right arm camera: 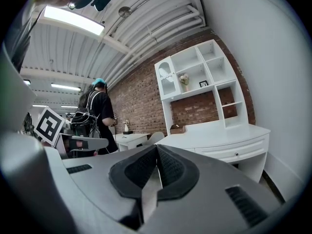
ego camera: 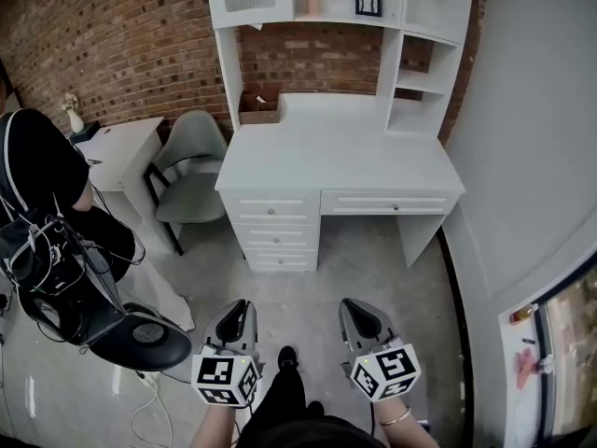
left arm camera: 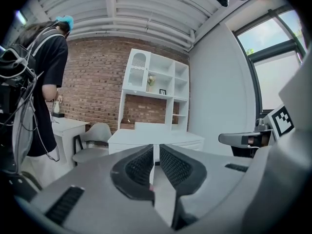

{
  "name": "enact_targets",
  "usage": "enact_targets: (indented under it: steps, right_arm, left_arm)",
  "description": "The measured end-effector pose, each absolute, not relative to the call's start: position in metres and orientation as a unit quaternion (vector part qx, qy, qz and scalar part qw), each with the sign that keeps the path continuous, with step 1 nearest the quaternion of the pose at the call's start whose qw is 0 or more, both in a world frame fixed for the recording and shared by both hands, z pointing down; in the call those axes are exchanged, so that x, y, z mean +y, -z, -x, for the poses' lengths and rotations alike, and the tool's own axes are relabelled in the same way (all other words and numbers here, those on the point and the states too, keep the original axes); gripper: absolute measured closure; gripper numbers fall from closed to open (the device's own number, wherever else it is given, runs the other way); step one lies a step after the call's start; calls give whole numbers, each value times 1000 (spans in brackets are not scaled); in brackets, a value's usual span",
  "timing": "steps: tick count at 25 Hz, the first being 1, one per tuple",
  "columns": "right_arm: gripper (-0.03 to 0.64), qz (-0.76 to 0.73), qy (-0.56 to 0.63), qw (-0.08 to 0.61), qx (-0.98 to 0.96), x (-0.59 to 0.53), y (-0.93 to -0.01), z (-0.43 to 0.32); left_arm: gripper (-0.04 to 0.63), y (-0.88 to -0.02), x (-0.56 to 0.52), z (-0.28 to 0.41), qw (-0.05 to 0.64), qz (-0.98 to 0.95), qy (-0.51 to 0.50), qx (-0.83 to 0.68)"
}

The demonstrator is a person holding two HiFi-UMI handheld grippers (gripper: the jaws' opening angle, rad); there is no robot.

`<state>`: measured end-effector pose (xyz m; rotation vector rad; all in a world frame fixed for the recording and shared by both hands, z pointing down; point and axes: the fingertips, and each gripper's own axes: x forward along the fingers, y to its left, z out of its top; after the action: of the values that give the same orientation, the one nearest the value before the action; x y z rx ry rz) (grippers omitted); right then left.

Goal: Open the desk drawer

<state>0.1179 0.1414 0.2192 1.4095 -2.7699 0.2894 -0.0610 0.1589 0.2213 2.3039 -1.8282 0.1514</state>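
Note:
The white desk [ego camera: 345, 157] stands ahead against the brick wall, some way from both grippers. A wide drawer [ego camera: 392, 203] with a small knob lies under its right half and is closed. A column of three closed drawers [ego camera: 271, 210] sits under its left half. My left gripper [ego camera: 244, 304] and right gripper [ego camera: 351, 304] hover side by side over the floor, pointing at the desk. In the left gripper view the left gripper [left arm camera: 156, 147] has its pads almost together with nothing between them. In the right gripper view the right gripper [right arm camera: 156, 147] has its tips touching and is empty, with the drawer [right arm camera: 236, 152] far off.
A white hutch [ego camera: 424, 35] rises from the back of the desk. A grey chair [ego camera: 191, 171] and a small white table [ego camera: 126, 147] stand left of it. A person in black [ego camera: 42, 171] with gear stands at the far left by a black stool [ego camera: 140, 339]. A white wall [ego camera: 532, 157] runs along the right.

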Motion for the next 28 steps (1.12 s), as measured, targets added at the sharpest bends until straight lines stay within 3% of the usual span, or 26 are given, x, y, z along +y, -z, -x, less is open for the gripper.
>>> enact_targets:
  steps: [28]
  right_arm:
    - [612,-480,-129,46,-867,-83,-260,-23]
  left_arm:
    - [469,-291,-96,152,137,-787,-93,-594]
